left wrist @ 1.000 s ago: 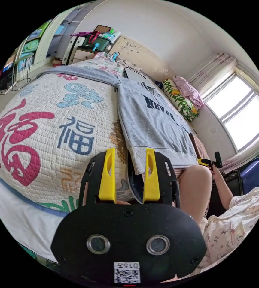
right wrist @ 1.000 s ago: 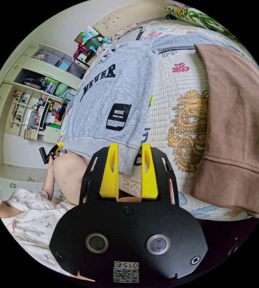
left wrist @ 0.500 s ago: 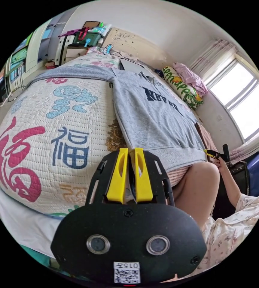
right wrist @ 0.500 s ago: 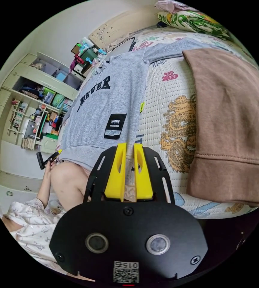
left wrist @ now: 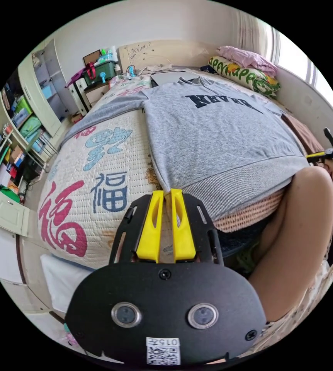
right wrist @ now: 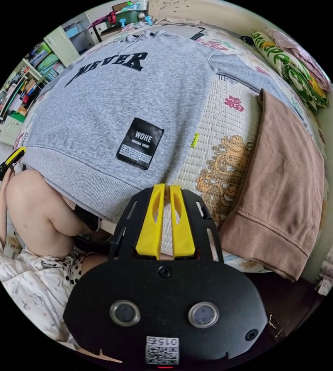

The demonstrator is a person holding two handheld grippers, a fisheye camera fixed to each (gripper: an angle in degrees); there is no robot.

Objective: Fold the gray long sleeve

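Observation:
The gray long sleeve (left wrist: 220,131) lies front up on the bed, with dark lettering on the chest and a black patch (right wrist: 139,143) near the hem. My left gripper (left wrist: 167,192) is shut on one corner of the ribbed hem. My right gripper (right wrist: 165,188) is shut on the opposite hem corner. The hem is raised off the quilt and stretched between them, above a person's knee (left wrist: 305,216). In the left gripper view the right gripper (left wrist: 321,154) appears at the far right. The left gripper (right wrist: 10,160) sits at the left edge of the right gripper view. One sleeve (left wrist: 104,108) stretches out sideways.
A printed quilt (left wrist: 97,162) covers the bed. A folded brown garment (right wrist: 286,181) lies beside the gray one. A green patterned pillow (left wrist: 247,73) and pink cloth sit at the headboard. Shelves and cabinets (left wrist: 16,127) line the wall. The person sits at the bed's foot.
Both grippers went from open around the hem corners to shut on them. Since then the hem has lifted off the quilt and both cameras have risen over the shirt.

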